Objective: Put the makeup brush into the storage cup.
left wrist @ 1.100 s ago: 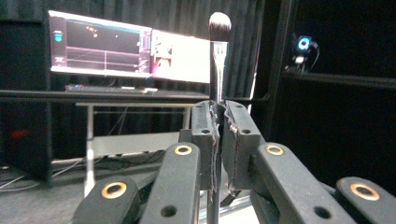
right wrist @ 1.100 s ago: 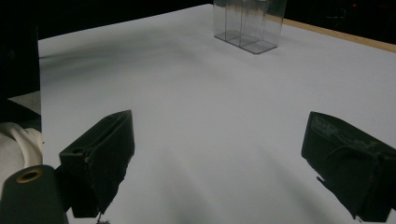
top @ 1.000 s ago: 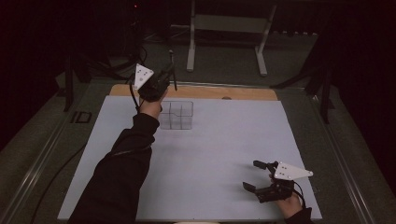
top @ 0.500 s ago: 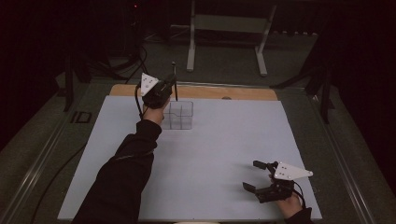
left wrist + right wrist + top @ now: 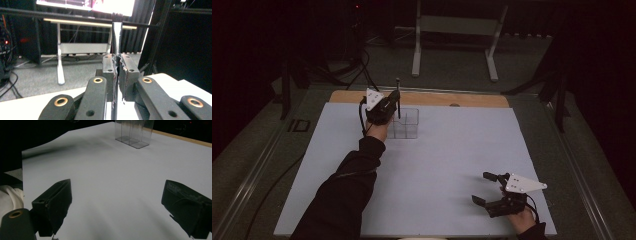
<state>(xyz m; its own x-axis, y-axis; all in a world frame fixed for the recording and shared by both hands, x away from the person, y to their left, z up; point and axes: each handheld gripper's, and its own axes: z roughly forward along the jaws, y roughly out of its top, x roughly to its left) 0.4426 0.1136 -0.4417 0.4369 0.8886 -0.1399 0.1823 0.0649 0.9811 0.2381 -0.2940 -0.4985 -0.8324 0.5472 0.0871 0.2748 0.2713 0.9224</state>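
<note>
In the upper left of the high view, the left claw [image 5: 396, 102] is clamped tight on a slim upright brush with a silvery metal handle and dark bristles [image 5: 398, 95], holding it just over the clear plastic box with square compartments [image 5: 406, 123] that stands on the pale blue surface [image 5: 437, 165]. In the left gripper view the brush [image 5: 116, 37] rises straight between the closed pads, bristles at the top. At the lower right of the high view, the right claw [image 5: 486, 189] rests near the surface's edge with its jaws spread wide and nothing between them, well apart from the box [image 5: 133, 132].
</note>
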